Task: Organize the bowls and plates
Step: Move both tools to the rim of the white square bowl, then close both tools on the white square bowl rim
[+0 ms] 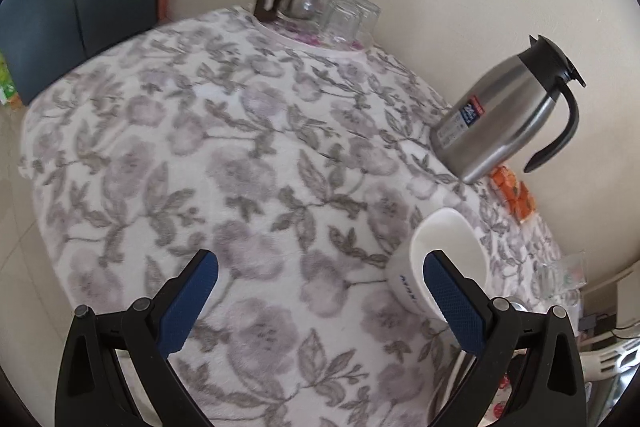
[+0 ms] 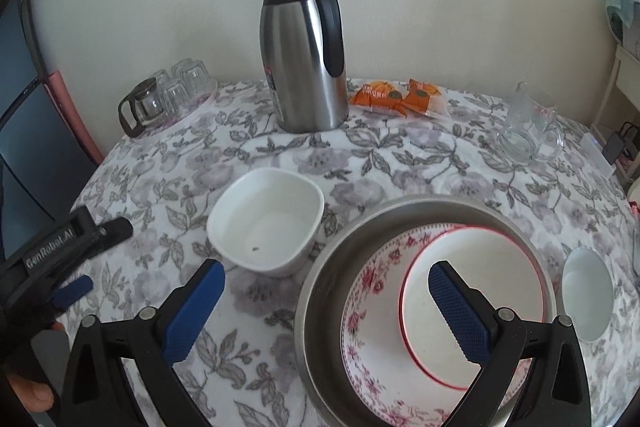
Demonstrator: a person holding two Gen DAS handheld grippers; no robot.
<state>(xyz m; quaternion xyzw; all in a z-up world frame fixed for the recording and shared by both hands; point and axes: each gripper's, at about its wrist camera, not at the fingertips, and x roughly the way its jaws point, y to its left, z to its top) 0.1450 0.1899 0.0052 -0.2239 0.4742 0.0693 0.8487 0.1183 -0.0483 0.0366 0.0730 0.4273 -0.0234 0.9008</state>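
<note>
Both grippers, left (image 1: 320, 291) and right (image 2: 326, 297), gape wide, empty; square white bowl (image 2: 266, 221) sits upright, mouth up.

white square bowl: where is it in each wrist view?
Left wrist: white square ceramic bowl at lower right, partly behind the left gripper's right finger.
Right wrist: centre-left, beside the round steel basin.
Shared landmark: stainless steel thermos jug.

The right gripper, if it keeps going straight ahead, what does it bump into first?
Probably the steel basin: the open right gripper hangs over its near-left rim. Depth is unclear, so it could pass above it.
</note>
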